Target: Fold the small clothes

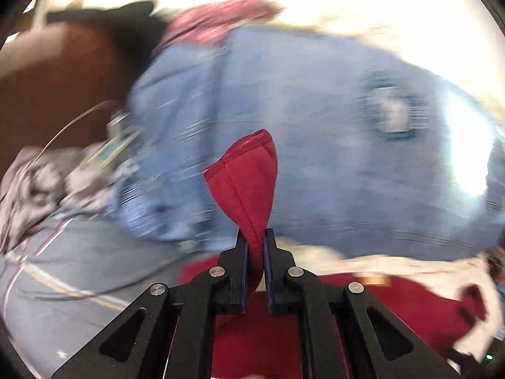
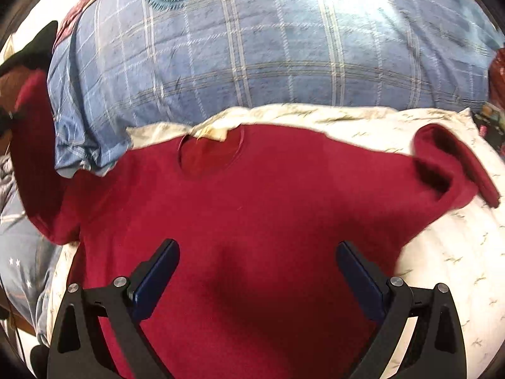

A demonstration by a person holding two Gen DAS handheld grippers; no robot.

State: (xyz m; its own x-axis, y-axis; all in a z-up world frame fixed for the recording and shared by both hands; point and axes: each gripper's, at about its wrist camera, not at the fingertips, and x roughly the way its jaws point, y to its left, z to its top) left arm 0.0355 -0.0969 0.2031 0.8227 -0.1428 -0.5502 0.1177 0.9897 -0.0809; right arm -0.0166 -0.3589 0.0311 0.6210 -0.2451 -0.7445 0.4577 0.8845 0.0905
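Bed surface: white patterned sheet (image 2: pixel 442 240) near, blue plaid quilt (image 2: pixel 252 57) far. Red shirt (image 2: pixel 252 195) spread flat on sheet, neckline far. Left gripper (image 1: pixel 255 237) clamped on a red sleeve cuff (image 1: pixel 249 173); right gripper (image 2: pixel 257 252) spread wide above shirt, empty.

Shirt (image 2: pixel 252 208) on sheet (image 2: pixel 442 252); quilt (image 2: pixel 268 57) behind

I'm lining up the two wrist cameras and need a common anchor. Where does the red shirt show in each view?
Left wrist: a fold of the red shirt stands up at lower centre, pinched in the shut left gripper; more red lies below.
Right wrist: the red shirt lies spread across the middle, under the open right gripper.
Shared landmark: the blue checked bedding beyond the shirt.
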